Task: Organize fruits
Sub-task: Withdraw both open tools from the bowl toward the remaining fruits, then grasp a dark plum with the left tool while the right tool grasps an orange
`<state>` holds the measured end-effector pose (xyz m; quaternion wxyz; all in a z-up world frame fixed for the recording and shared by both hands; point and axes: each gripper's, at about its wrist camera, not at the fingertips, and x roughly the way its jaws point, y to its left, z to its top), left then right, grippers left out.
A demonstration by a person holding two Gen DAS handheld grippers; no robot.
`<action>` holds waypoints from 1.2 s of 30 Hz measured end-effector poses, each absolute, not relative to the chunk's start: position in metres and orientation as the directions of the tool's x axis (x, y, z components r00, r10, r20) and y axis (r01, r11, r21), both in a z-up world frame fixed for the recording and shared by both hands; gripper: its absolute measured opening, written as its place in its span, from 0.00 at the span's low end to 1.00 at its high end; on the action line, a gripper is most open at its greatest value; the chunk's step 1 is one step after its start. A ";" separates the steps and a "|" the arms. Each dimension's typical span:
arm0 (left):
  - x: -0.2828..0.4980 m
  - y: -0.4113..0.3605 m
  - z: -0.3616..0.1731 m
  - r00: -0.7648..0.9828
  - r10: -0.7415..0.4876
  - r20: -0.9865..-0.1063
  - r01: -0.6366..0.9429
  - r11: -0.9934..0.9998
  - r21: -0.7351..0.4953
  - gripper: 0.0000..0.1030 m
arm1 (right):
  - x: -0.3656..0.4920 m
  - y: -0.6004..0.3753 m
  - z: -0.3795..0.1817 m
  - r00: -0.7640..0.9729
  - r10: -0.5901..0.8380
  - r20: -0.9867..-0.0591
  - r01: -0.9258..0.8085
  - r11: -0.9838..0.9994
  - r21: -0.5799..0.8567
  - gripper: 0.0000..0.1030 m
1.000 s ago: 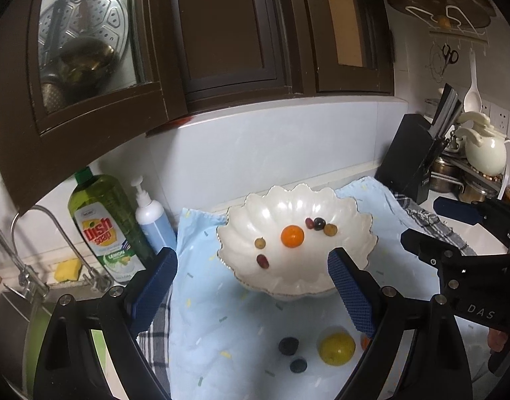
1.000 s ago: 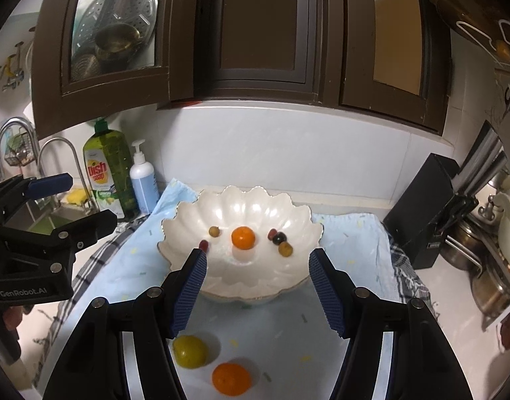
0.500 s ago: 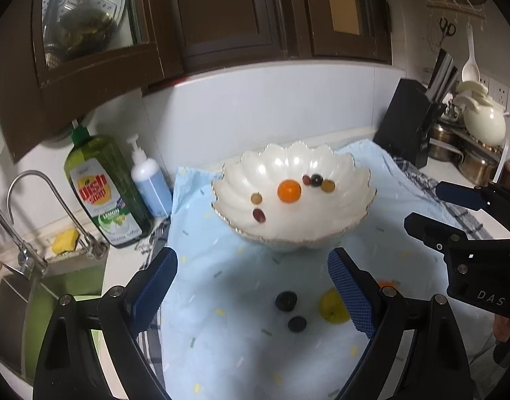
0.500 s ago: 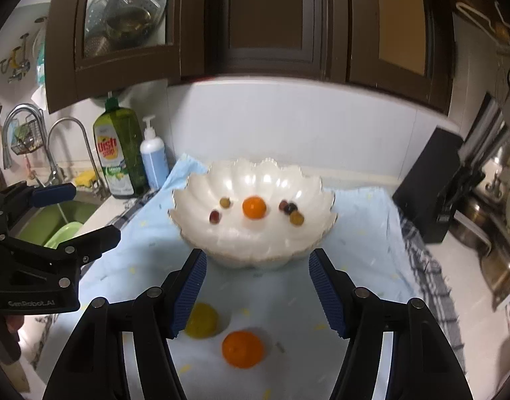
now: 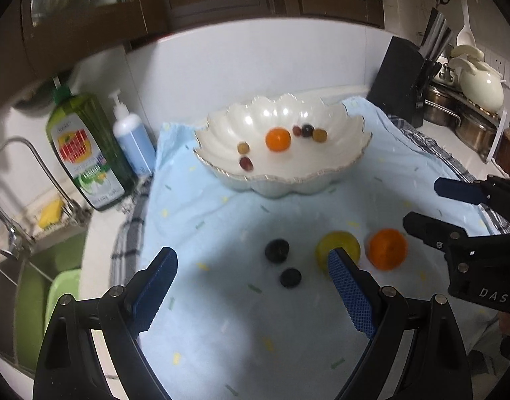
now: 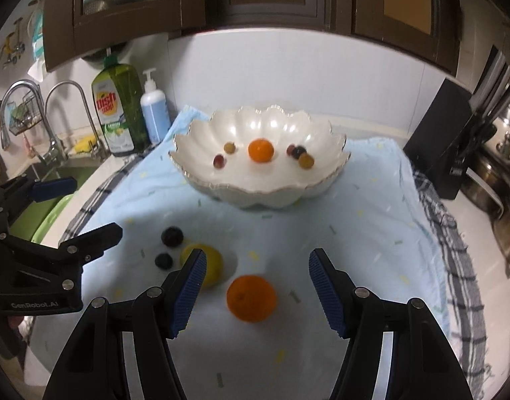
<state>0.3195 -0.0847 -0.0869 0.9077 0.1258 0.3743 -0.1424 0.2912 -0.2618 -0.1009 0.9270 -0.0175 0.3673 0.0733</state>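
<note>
Tongs (image 5: 251,260) of left hand wide, tilted down, right tongs (image 6: 256,263) half-spread above orange (image 6: 251,298).

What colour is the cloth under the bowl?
Light blue with small speckles; the cloth shows best in the right wrist view.

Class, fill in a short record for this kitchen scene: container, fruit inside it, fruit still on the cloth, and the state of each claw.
container: white scalloped bowl on a light blue cloth
inside bowl: one small orange, five grapes
on cloth: large orange, yellow fruit, two dark fruits
left claw: open, empty
right claw: open, large orange between its fingers, not gripped
</note>
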 end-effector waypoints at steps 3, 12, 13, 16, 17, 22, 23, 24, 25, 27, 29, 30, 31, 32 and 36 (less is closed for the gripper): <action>0.318 -0.086 -0.096 0.671 -0.166 -0.723 0.357 0.926 0.119 0.89 | 0.289 -0.261 -0.111 0.705 0.124 -0.698 -0.148 0.989 0.027 0.63; 0.319 -0.089 -0.122 0.656 -0.176 -0.734 0.370 0.923 0.109 0.84 | 0.289 -0.258 -0.133 0.672 0.128 -0.730 -0.154 0.988 0.031 0.63; 0.320 -0.089 -0.125 0.656 -0.175 -0.735 0.367 0.924 0.108 0.82 | 0.289 -0.258 -0.136 0.669 0.128 -0.732 -0.153 0.988 0.033 0.63; 0.322 -0.090 -0.132 0.649 -0.178 -0.739 0.369 0.924 0.101 0.78 | 0.290 -0.257 -0.141 0.667 0.120 -0.735 -0.151 0.988 0.024 0.63; 0.323 -0.091 -0.135 0.648 -0.180 -0.740 0.371 0.923 0.101 0.77 | 0.290 -0.256 -0.143 0.668 0.115 -0.735 -0.149 0.989 0.020 0.63; 0.327 -0.095 -0.147 0.632 -0.177 -0.754 0.386 0.916 0.108 0.68 | 0.293 -0.255 -0.154 0.655 0.112 -0.747 -0.153 0.988 0.014 0.63; 0.328 -0.096 -0.149 0.626 -0.181 -0.758 0.392 0.914 0.105 0.67 | 0.294 -0.255 -0.156 0.651 0.115 -0.751 -0.153 0.988 0.018 0.63; 0.329 -0.096 -0.151 0.623 -0.183 -0.760 0.394 0.913 0.103 0.65 | 0.295 -0.255 -0.157 0.646 0.121 -0.754 -0.154 0.988 0.026 0.63; 0.330 -0.097 -0.152 0.618 -0.186 -0.764 0.397 0.913 0.099 0.64 | 0.296 -0.255 -0.158 0.643 0.126 -0.756 -0.155 0.987 0.033 0.63; 0.333 -0.099 -0.154 0.610 -0.191 -0.769 0.401 0.911 0.092 0.61 | 0.298 -0.255 -0.161 0.639 0.127 -0.758 -0.156 0.987 0.035 0.63; 0.336 -0.100 -0.156 0.605 -0.194 -0.772 0.404 0.910 0.088 0.58 | 0.299 -0.254 -0.162 0.636 0.130 -0.760 -0.158 0.987 0.037 0.63; 0.337 -0.101 -0.157 0.602 -0.193 -0.775 0.405 0.910 0.088 0.56 | 0.299 -0.254 -0.163 0.635 0.129 -0.762 -0.158 0.987 0.036 0.62; 0.338 -0.102 -0.158 0.598 -0.194 -0.778 0.407 0.909 0.086 0.53 | 0.300 -0.254 -0.164 0.633 0.131 -0.763 -0.159 0.987 0.038 0.62; 0.339 -0.103 -0.160 0.591 -0.197 -0.782 0.410 0.908 0.081 0.52 | 0.301 -0.254 -0.164 0.632 0.132 -0.764 -0.159 0.987 0.039 0.62; 0.342 -0.104 -0.166 0.565 -0.209 -0.798 0.419 0.906 0.060 0.42 | 0.303 -0.252 -0.166 0.626 0.131 -0.769 -0.162 0.986 0.036 0.57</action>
